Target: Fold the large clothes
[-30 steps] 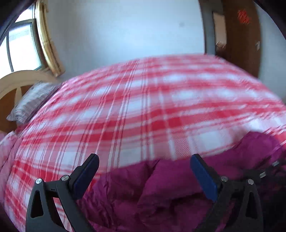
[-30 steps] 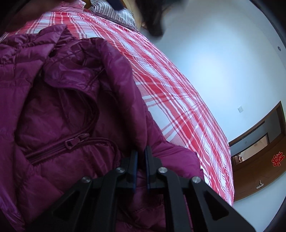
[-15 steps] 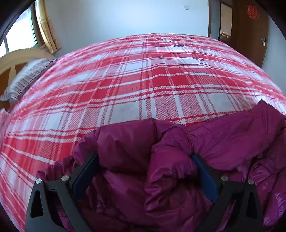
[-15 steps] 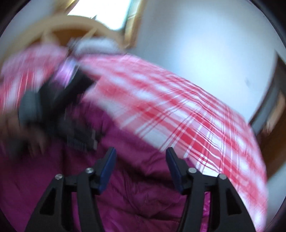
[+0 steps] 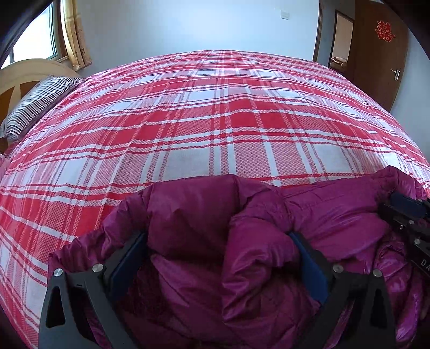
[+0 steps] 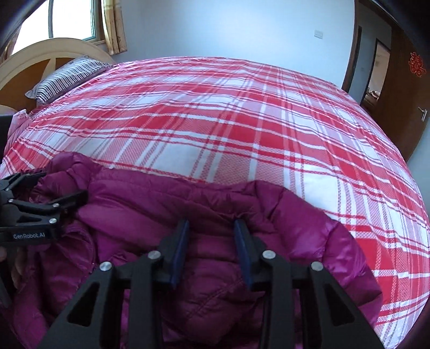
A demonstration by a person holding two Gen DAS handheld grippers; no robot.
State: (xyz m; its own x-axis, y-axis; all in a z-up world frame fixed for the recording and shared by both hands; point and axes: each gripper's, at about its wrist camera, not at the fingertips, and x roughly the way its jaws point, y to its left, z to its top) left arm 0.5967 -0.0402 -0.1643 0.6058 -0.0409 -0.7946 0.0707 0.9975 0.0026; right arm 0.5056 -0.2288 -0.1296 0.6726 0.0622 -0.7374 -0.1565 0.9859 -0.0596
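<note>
A magenta puffer jacket (image 5: 204, 214) lies bunched on the near side of a red and white plaid bed (image 5: 215, 112). My left gripper (image 5: 219, 257) is open, its blue pads on either side of a thick fold of the jacket. My right gripper (image 6: 211, 247) is open too, its jaws narrower, with a ridge of the jacket (image 6: 188, 198) between its pads. The left gripper also shows in the right wrist view (image 6: 40, 198) at the far left, over the jacket's left end. The right gripper shows in the left wrist view (image 5: 405, 212) at the far right.
A striped pillow (image 5: 40, 99) lies by the wooden headboard (image 5: 24, 72) at the left, under a window (image 6: 72, 18) with a yellow curtain. A brown door (image 5: 379, 53) stands at the far right. The plaid bed stretches away beyond the jacket.
The right gripper opened, swung round from the jacket's zip side and now straddles a ridge of the jacket. The left gripper came down onto the jacket, a fold now between its open jaws.
</note>
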